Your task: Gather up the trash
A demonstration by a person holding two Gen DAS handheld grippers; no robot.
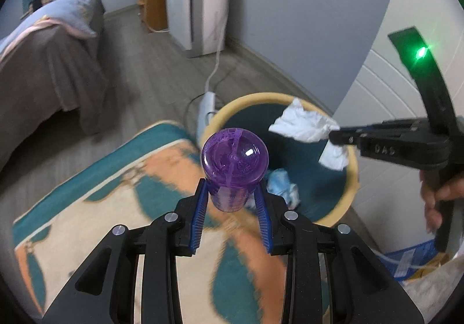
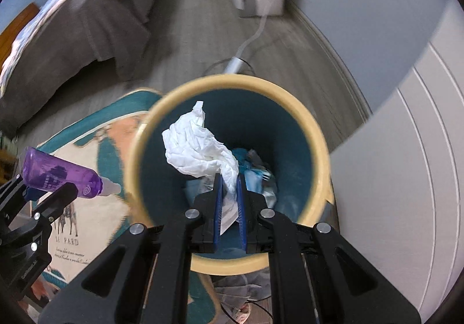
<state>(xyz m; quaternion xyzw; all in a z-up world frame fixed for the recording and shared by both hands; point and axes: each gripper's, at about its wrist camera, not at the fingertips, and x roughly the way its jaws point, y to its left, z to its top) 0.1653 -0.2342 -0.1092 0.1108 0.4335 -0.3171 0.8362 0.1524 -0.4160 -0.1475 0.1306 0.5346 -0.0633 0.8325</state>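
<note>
A crumpled white tissue (image 2: 200,147) hangs over the open mouth of the round bin (image 2: 316,132), teal inside with a cream rim, pinched at its lower end. A translucent purple bottle (image 1: 233,161) with a pale cap is held beside the bin, near its rim, above the rug. Blue and pale scraps (image 2: 258,170) lie at the bin's bottom.

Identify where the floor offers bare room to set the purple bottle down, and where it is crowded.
Free: the wood floor between the bed and the white appliance, and the patterned rug beside the bin. Crowded: the strip behind the bin, with cable and power strip; the bin's bottom holds trash.
</note>
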